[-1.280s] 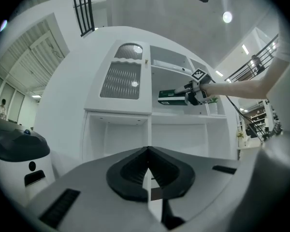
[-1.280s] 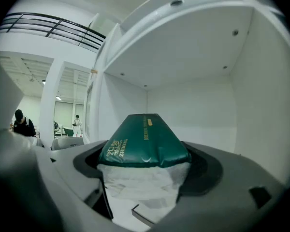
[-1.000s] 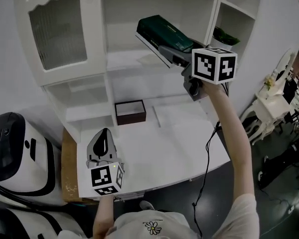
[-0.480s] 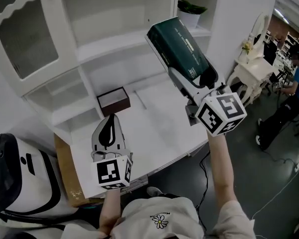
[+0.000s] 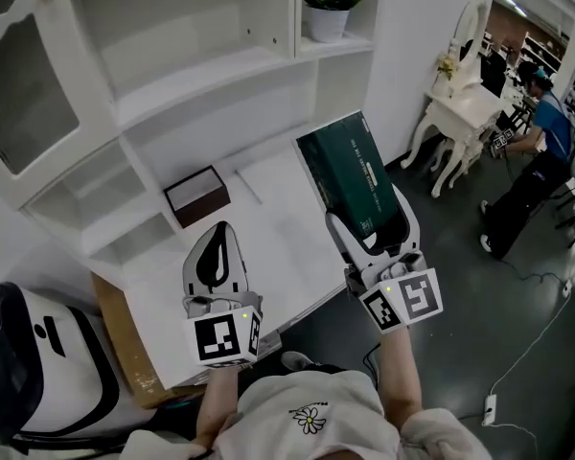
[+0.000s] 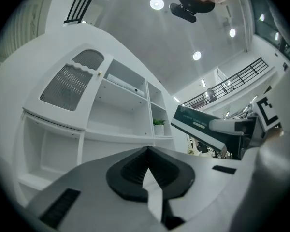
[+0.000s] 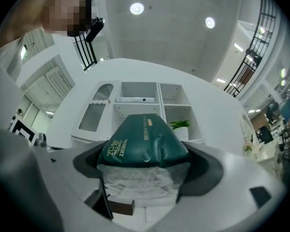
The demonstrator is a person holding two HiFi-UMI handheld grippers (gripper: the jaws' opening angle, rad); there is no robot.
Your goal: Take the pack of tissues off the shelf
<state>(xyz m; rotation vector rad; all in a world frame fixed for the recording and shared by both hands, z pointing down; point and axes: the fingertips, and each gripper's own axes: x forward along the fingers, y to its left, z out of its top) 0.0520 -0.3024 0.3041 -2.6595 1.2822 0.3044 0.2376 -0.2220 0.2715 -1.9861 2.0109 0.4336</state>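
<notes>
left gripper (image 5: 219, 242): jaws pressed together, nothing in them, hovering idle over the white desk top (image 5: 286, 238). small dark brown box (image 5: 196, 195) sits at the desk's back, well apart from the load. dark green plastic-wrapped pack of tissues (image 5: 350, 171) is off the white shelf unit (image 5: 201, 75), up in the air over the desk's right end. right gripper (image 5: 374, 236) pinches its near end, jaws wide around it. Judgement: removal done; next is to set it flat or carry it clear. Desk's right edge lies just under the pack. dark floor (image 5: 460, 257) is open to the right, white dressing table (image 5: 457, 113) well apart.
</notes>
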